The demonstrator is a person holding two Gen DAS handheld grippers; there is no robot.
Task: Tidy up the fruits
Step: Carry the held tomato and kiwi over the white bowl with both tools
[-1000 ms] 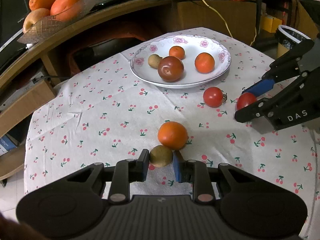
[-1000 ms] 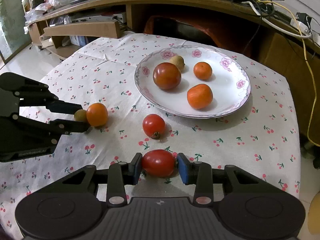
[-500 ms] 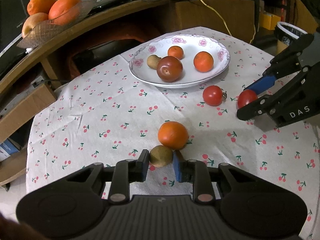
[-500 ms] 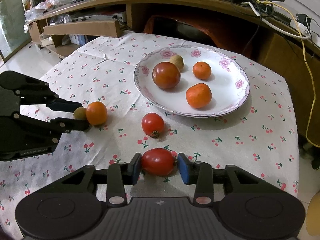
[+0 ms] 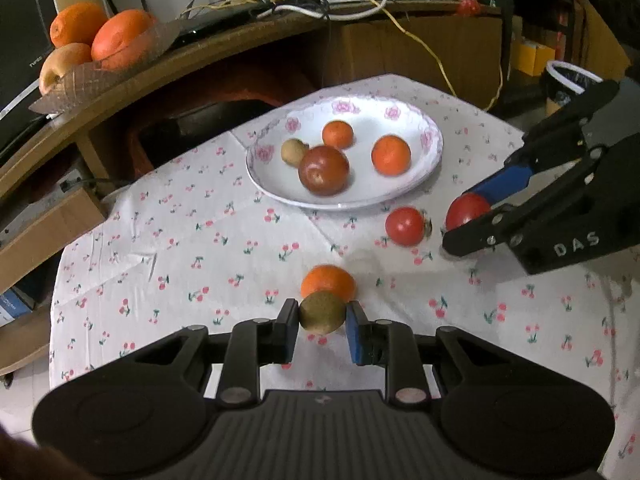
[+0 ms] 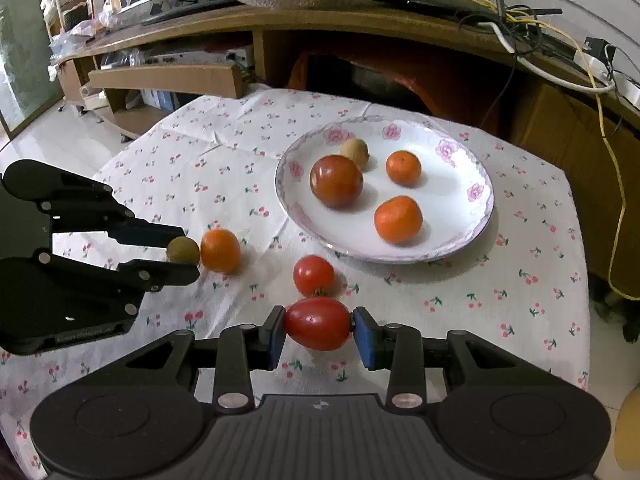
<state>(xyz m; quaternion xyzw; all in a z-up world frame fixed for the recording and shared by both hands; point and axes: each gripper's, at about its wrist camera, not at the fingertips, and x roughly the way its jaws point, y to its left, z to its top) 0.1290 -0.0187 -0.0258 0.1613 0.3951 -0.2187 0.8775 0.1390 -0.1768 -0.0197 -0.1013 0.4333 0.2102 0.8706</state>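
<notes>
Both grippers had fruit pinched: the left gripper (image 5: 322, 330) clamped on the small brown kiwi-like fruit (image 5: 321, 313), the right gripper (image 6: 319, 334) on the oval red tomato (image 6: 318, 323), both just above the tabletop (image 6: 460, 300). Next call: carry them over to the white flower-rimmed plate (image 6: 478, 216).

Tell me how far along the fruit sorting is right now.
About halfway. Done: four fruits already sit in the white plate. In hand: the left gripper is shut on a small brown fruit, and the right gripper is shut on an oval red tomato. Left: an orange and a round tomato remain on the tablecloth.
</notes>
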